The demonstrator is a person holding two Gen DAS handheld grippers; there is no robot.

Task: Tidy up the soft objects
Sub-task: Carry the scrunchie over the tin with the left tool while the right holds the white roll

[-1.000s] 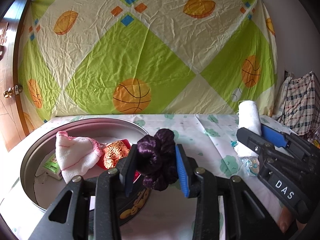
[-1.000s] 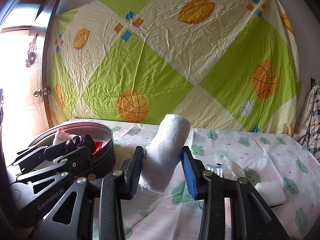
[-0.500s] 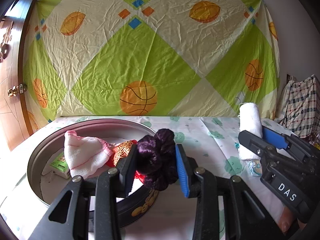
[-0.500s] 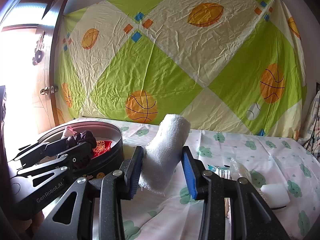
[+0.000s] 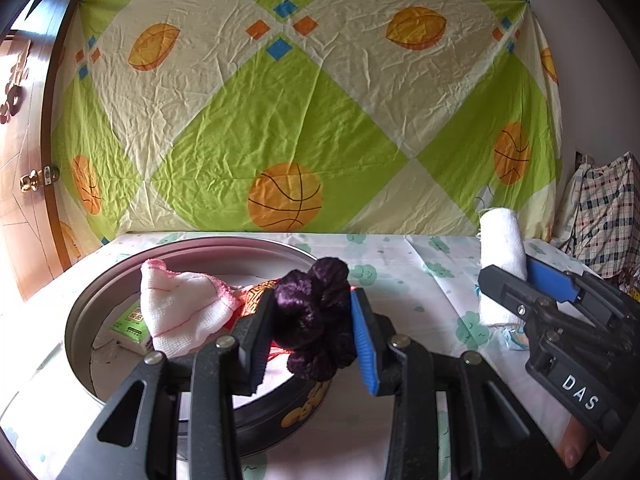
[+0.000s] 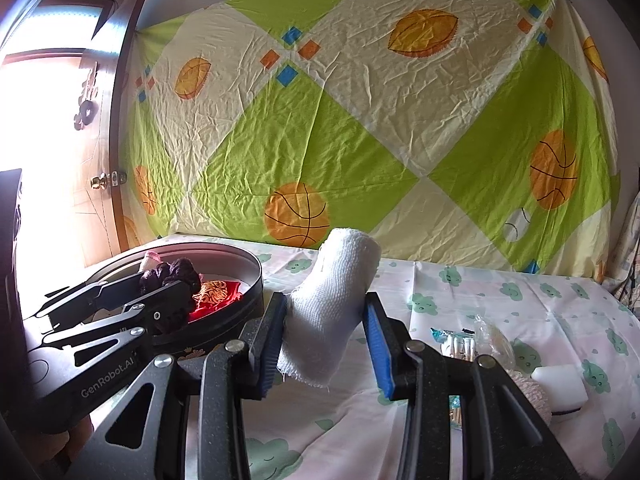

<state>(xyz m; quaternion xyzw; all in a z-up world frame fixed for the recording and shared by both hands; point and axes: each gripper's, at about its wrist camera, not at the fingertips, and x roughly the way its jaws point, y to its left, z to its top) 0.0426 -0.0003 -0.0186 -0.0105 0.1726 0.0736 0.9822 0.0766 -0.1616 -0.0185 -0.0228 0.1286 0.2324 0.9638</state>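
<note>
A round tin [image 5: 92,308] sits near the table's [image 6: 500,312] left edge; the right gripper [image 6: 326,344] pinches a white roll [image 6: 332,304] beside it; the left gripper [image 5: 312,340] pinches a purple scrunchie [image 5: 314,316] over the tin's near rim.

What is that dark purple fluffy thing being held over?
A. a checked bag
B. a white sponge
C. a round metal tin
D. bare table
C: the purple scrunchie, pinched between the left gripper's fingers, hangs above the round metal tin that already holds a white cloth.
</note>
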